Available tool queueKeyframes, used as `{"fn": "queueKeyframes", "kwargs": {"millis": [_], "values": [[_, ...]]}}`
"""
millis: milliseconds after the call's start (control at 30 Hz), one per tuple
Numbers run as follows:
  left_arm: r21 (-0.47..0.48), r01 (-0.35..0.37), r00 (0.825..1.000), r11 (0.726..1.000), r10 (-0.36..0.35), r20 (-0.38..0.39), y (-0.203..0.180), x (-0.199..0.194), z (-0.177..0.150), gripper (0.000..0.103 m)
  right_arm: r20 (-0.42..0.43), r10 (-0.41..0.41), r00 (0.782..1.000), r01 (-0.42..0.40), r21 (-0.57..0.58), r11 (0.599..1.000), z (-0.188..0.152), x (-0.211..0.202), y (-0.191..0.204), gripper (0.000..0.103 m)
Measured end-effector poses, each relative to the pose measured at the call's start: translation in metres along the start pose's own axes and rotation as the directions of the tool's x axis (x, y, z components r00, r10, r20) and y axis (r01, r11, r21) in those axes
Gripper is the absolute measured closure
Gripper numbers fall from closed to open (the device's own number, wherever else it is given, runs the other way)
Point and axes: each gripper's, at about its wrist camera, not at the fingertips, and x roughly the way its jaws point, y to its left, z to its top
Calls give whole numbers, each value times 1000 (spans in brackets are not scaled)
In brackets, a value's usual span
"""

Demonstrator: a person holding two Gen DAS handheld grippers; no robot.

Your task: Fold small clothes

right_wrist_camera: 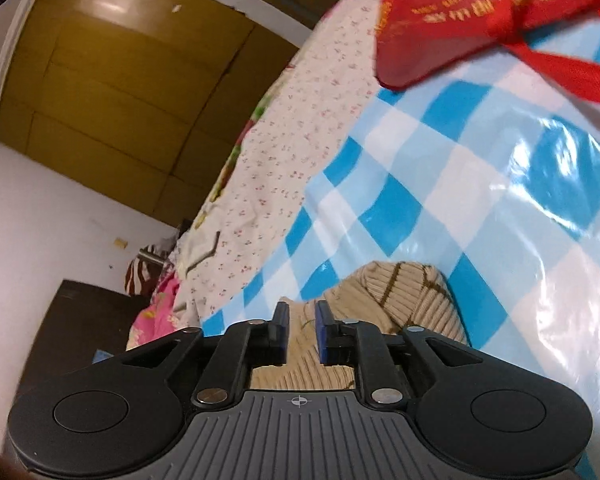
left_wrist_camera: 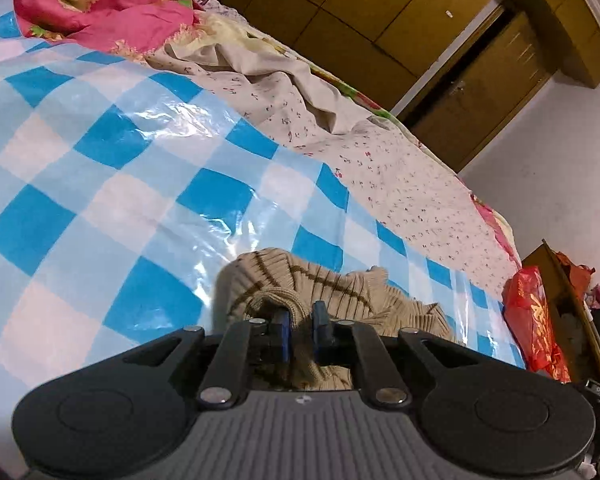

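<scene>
A small beige knit sweater (left_wrist_camera: 340, 284) with brown stripes lies bunched on a blue and white checked plastic sheet (left_wrist_camera: 100, 184). My left gripper (left_wrist_camera: 301, 316) is shut on a fold of the sweater, with fabric pinched between its blue pads. In the right wrist view the same sweater (right_wrist_camera: 404, 292) lies on the checked sheet (right_wrist_camera: 460, 184). My right gripper (right_wrist_camera: 302, 320) is shut on another part of the sweater, with knit fabric between its blue pads.
A cherry-print bedsheet (left_wrist_camera: 400, 176) edges the checked sheet. A pink quilt (left_wrist_camera: 100, 4) is piled at the far end. A red plastic bag (right_wrist_camera: 480, 12) lies on the sheet's far corner; it also shows in the left wrist view (left_wrist_camera: 536, 312). Brown wardrobes (right_wrist_camera: 112, 92) stand beyond the bed.
</scene>
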Motion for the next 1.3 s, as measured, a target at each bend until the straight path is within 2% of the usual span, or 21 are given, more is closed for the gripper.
{"fn": "queueKeyframes", "kwargs": {"millis": [67,100,133,200,300,400,467,533,567,600,667,767,800,867,1000,1067,1200,1300], "values": [[8,-11,1000,1000,10,12,3,-8,-1,71,1,-22,1000,22,-54,998,-4,-6,2,72],[14,-21,999,1000,20,25,3,-11,0,64,1,-46,999,46,-87,995,-5,-8,1,70],[22,-26,999,999,25,38,3,-15,1,62,-3,-77,997,76,-121,990,-8,-10,0,70],[31,-22,998,999,20,52,3,-21,2,60,-12,-132,991,129,-167,977,-10,-10,-2,70],[71,-20,999,997,17,34,-1,-20,-2,59,-28,-171,985,161,-219,962,-13,3,-2,68],[149,-47,999,988,48,-2,-10,-9,-13,59,-47,-225,973,199,-321,926,-15,31,6,63],[169,-54,998,984,58,-19,-12,0,-19,59,-57,-269,961,225,-401,888,-19,48,12,61],[169,-53,998,984,58,-23,-14,5,-23,59,-61,-322,945,266,-431,862,-23,63,14,67],[179,-59,998,982,64,-19,-16,7,-23,60,-56,-339,939,282,-441,852,-24,66,15,86],[195,-63,998,979,66,-10,-19,7,-24,61,-49,-353,934,294,-455,841,-25,67,17,90],[223,-65,998,973,61,23,-24,3,-25,64,-33,-324,946,275,-452,849,-23,58,19,98],[246,-52,998,968,38,59,-29,-3,-25,64,28,-298,954,282,-420,863,-13,41,19,98],[256,-66,997,965,54,53,-29,1,-25,64,42,-297,954,288,-401,870,-9,39,17,98],[268,-132,991,954,131,23,-26,14,-27,65,50,-307,950,303,-375,876,-3,41,12,98],[270,-158,987,950,159,19,-19,20,-31,67,33,-385,922,365,-405,838,-11,57,6,98],[267,-166,986,949,165,25,-19,15,-28,67,44,-385,922,368,-412,834,-12,57,4,98],[243,-159,987,957,151,52,-18,0,-27,67,42,-359,932,346,-389,854,-9,47,4,91],[235,-157,986,959,141,86,-17,-16,-30,67,96,-343,934,349,-435,830,-12,26,15,90]]}}
